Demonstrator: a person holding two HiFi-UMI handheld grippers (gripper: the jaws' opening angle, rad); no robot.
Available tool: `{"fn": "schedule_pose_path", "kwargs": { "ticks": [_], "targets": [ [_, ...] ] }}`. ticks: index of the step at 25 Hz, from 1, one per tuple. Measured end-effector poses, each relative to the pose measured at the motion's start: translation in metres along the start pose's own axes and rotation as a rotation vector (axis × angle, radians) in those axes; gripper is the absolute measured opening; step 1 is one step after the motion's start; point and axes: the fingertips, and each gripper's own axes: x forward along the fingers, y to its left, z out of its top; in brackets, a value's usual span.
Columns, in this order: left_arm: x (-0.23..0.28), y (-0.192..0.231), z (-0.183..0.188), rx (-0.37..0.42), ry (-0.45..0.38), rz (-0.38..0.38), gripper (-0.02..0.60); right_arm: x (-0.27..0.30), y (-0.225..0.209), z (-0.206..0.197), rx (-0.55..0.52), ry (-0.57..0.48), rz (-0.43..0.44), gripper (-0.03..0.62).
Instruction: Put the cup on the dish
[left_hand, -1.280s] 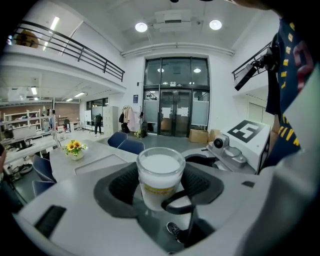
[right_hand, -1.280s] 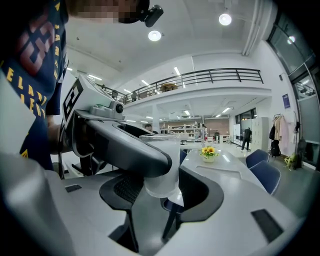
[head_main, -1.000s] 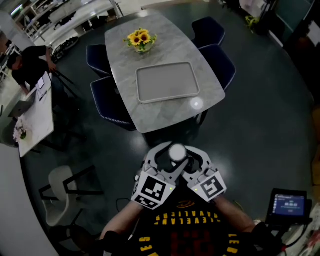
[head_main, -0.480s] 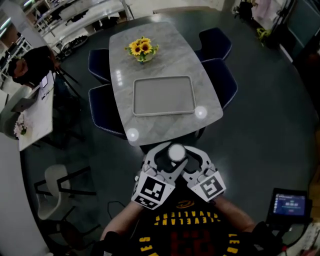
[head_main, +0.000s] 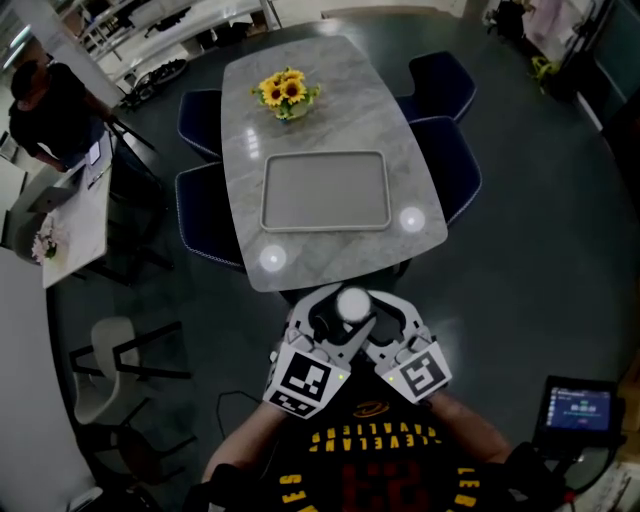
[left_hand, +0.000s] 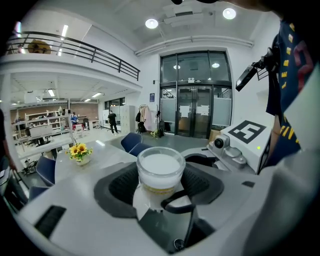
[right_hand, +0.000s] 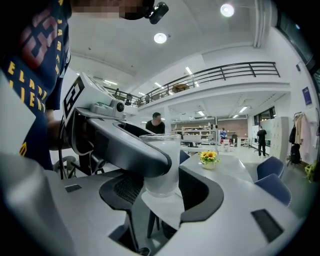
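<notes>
far left, a person (head_main: 48, 105) in black stood by a white side table (head_main: 82, 235), and below that a pale chair (head_main: 108, 378) sat on the dark floor. moving in, two blue chairs (head_main: 205, 205) were tucked along the left edge of the grey table (head_main: 385, 125). yellow flowers (head_main: 285, 88) stood at its far end. the dish (head_main: 325, 190), flat and grey, lay mid-table toward the near end.

down at the near side, off the table and close to the holder's chest, both tools met tip to tip. the left gripper (head_main: 335, 312) came in from the left, its jaws pinching the cup (head_main: 353, 304) at their tips. its own view showed the cup upright between the dark pads, clear-walled and milky white. the cup was up in the air, well apart from the dish, just short of the table's near edge. the right gripper (head_main: 372, 312) came in from the other side, its jaws closed on the same cup. in its view the glass stood upright between them, with one grey jaw of the left tool crossing in front.

further right, two more blue chairs (head_main: 445, 120) lined the table, and a small lit screen (head_main: 578, 410) sat low at the right edge.
</notes>
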Motion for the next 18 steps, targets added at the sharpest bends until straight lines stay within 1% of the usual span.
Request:
{"fn": "schedule_pose_path", "kwargs": {
  "ticks": [4, 9, 18],
  "targets": [
    [0.011, 0.007, 0.000, 0.000, 0.009, 0.004, 0.265, 0.006, -0.011, -0.003, 0.012, -0.001, 0.003, 0.218],
    [0.027, 0.021, 0.006, 0.005, 0.006, -0.004, 0.265, 0.016, -0.032, -0.003, -0.004, 0.003, -0.004, 0.218],
    [0.058, 0.068, 0.015, 0.013, -0.005, -0.024, 0.265, 0.055, -0.073, -0.002, -0.041, 0.026, -0.026, 0.218]
  ]
}}
